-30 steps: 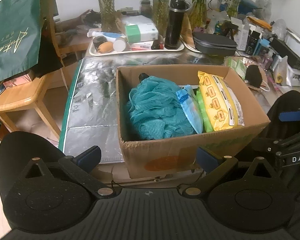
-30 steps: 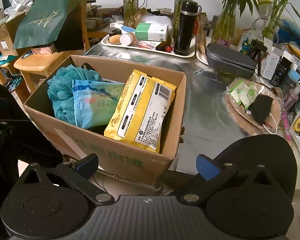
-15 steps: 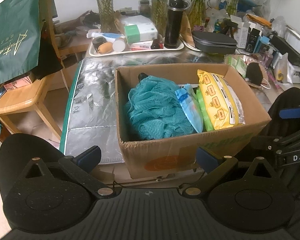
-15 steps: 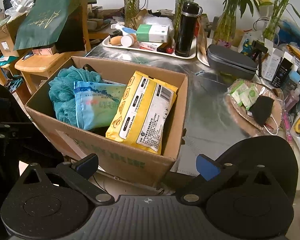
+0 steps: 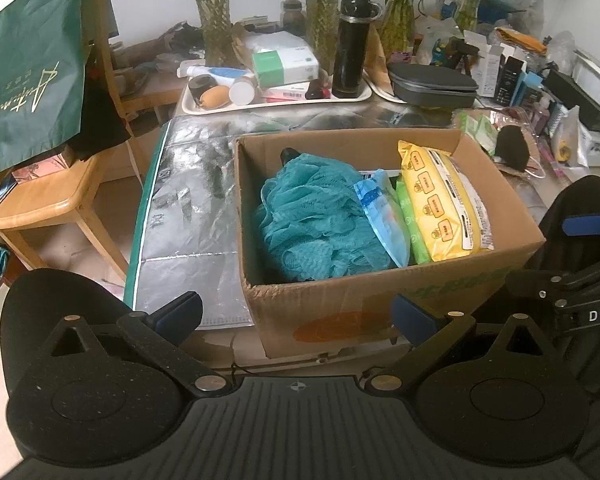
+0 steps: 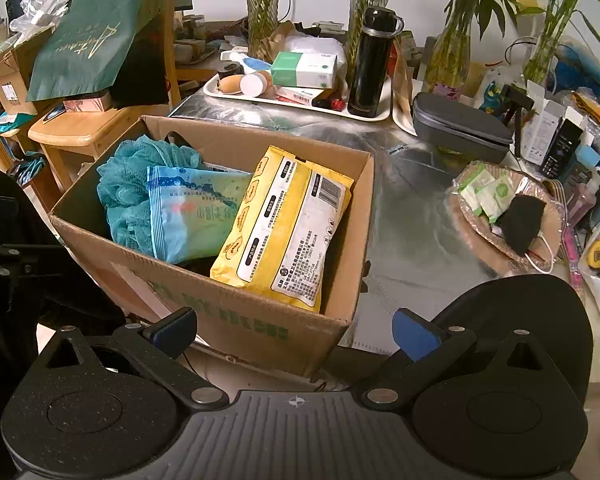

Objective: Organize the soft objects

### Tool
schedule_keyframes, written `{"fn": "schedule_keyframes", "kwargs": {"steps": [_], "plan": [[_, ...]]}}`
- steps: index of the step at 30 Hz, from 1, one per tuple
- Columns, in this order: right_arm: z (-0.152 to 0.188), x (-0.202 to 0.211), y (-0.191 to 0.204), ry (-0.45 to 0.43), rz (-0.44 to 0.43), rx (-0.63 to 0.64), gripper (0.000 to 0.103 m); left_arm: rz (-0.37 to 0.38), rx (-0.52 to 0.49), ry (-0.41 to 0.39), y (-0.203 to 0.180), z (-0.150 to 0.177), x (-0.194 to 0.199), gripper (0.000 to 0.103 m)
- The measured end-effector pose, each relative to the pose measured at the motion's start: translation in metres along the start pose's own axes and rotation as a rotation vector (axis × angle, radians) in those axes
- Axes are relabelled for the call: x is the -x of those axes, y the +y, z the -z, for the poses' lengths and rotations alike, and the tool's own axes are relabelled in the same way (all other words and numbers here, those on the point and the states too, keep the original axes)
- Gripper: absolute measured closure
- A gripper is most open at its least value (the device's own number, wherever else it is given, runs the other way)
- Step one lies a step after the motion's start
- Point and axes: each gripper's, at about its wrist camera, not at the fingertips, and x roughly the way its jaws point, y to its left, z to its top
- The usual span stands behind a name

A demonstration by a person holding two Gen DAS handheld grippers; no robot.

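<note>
Inside a cardboard box [image 5: 380,304], soft items stood packed.
Yellow wipes pack [image 6: 288,228] leaned beside teal mesh loofah [image 5: 312,216]; both grippers' fingers [image 5: 178,312] spread, empty.

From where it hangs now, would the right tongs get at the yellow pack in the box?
Probably yes: the right tongs are open, and the yellow pack leans uncovered at the cardboard box top.
</note>
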Motion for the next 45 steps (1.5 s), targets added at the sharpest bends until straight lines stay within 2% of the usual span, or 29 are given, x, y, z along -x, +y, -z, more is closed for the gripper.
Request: {"fn": "schedule_keyframes", "kwargs": {"steps": [16, 34, 45], "plan": [[-0.003, 0.006, 0.001, -0.026, 0.021, 0.001, 0.000, 0.005, 0.006, -0.005, 0.001, -0.003, 0.002, 0.000], [-0.013, 0.023, 0.006, -0.069, 0.117, 0.008, 0.000, 0.010, 0.023, -0.039, 0.007, -0.011, 0.012, 0.000], [-0.014, 0.025, 0.008, -0.064, 0.120, 0.011, 0.000, 0.007, 0.028, -0.047, 0.011, -0.012, 0.014, 0.000]]}}
